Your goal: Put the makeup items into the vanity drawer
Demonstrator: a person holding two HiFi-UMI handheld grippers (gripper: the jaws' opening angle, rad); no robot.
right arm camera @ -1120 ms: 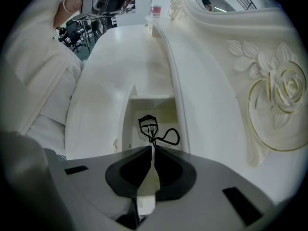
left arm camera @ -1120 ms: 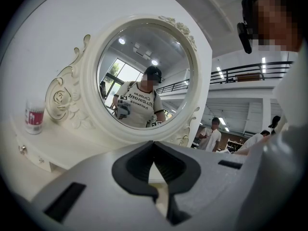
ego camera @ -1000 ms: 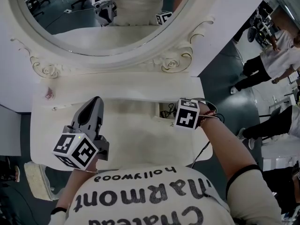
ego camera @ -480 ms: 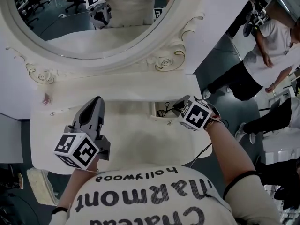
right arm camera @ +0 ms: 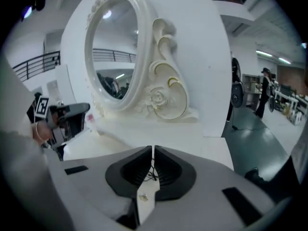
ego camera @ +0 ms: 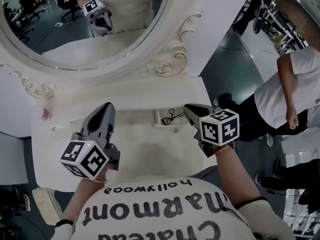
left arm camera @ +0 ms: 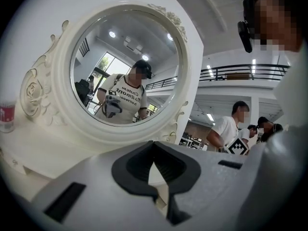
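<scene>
Both my grippers are hovering over the vanity worktop [ego camera: 142,151] and neither one is carrying anything. The left gripper [ego camera: 105,107] has its jaws closed: the dark pads meet at the tips, and all that shows through the little gap behind them is the white vanity. The right gripper [ego camera: 188,107] has its jaws shut too, down to a hairline slit.

The only thing I can see that might be makeup is a small red-labelled container [left arm camera: 6,117]. It's standing upright at the far left of the vanity, just beside the carved foot of the mirror frame [ego camera: 167,64]. That's well apart from both grippers, with the left one nearer to it.

The right gripper points at a small open compartment [ego camera: 159,117] under the raised shelf [ego camera: 125,95]. I think it's the drawer, but I can't be sure. There's a black wiry thing [ego camera: 171,117] lying in it, and I can't tell what that is.

The oval mirror [ego camera: 60,39] shows my reflection with the left gripper held up. Off to my right, away from the vanity, a person in a white shirt [ego camera: 290,86] is standing on the grey floor.
</scene>
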